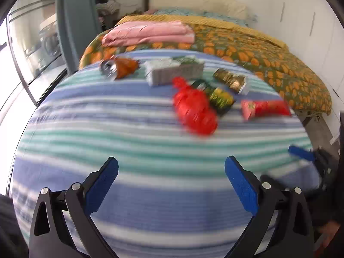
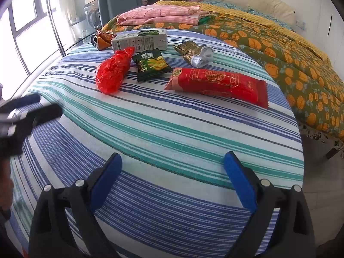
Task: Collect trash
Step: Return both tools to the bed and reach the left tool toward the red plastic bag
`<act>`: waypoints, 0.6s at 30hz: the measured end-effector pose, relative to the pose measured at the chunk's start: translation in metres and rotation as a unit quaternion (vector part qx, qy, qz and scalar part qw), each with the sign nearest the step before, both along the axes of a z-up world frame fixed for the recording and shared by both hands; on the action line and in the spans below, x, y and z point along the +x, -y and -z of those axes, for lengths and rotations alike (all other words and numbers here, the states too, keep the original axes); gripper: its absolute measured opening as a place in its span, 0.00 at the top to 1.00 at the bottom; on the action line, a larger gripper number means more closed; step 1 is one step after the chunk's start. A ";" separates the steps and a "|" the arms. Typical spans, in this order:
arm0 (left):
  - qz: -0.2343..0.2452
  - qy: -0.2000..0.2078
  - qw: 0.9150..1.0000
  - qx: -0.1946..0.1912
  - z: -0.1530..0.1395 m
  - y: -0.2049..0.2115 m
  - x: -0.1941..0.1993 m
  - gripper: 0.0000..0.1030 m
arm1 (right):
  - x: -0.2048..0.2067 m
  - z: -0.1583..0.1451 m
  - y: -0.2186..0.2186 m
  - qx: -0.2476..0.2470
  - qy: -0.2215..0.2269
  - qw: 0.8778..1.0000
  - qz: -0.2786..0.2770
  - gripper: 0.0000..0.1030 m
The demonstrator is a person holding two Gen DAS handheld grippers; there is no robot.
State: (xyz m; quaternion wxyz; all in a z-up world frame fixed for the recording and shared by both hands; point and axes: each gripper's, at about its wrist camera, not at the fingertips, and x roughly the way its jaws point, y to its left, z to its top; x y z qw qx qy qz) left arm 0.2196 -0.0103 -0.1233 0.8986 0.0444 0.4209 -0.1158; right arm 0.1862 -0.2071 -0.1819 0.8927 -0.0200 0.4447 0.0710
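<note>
Trash lies in a cluster on the far half of the striped bed: a red wrapper with gold print, long axis left-right; a green chip bag, writing too small to read; a red bag; a carton; a gold wrapper. Both the left gripper and right gripper hover near, jaws apart, empty.
</note>
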 end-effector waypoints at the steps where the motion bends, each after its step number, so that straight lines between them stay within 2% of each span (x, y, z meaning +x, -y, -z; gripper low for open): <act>1: 0.006 0.002 1.000 0.003 -0.001 0.008 0.010 0.05 | 0.000 0.000 0.000 0.000 0.000 1.000 0.000 0.10; 7: 0.007 -0.033 0.999 0.009 0.017 0.042 0.067 0.05 | 0.000 0.000 0.000 0.000 0.000 1.000 0.000 0.09; 10: -0.007 -0.044 0.999 0.018 0.025 0.044 0.081 0.12 | 0.000 0.000 0.000 0.000 0.000 1.000 0.000 0.09; 13: -0.010 -0.055 0.998 0.014 0.030 0.041 0.087 0.30 | 0.000 0.000 0.000 0.000 0.000 1.000 0.000 0.09; 14: -0.011 -0.050 0.999 0.016 0.030 0.039 0.087 0.39 | 0.000 0.000 0.000 0.000 0.000 1.000 0.000 0.09; 15: -0.010 -0.047 0.999 0.016 0.029 0.036 0.085 0.54 | 0.000 0.000 0.000 0.000 0.000 1.000 0.000 0.09; 16: -0.010 -0.046 0.999 0.017 0.029 0.033 0.084 0.59 | 0.000 0.000 0.000 0.000 0.000 1.000 0.000 0.09; 18: -0.007 -0.050 0.999 0.004 0.025 0.022 0.079 0.62 | 0.000 0.000 0.000 0.000 0.000 1.000 0.000 0.09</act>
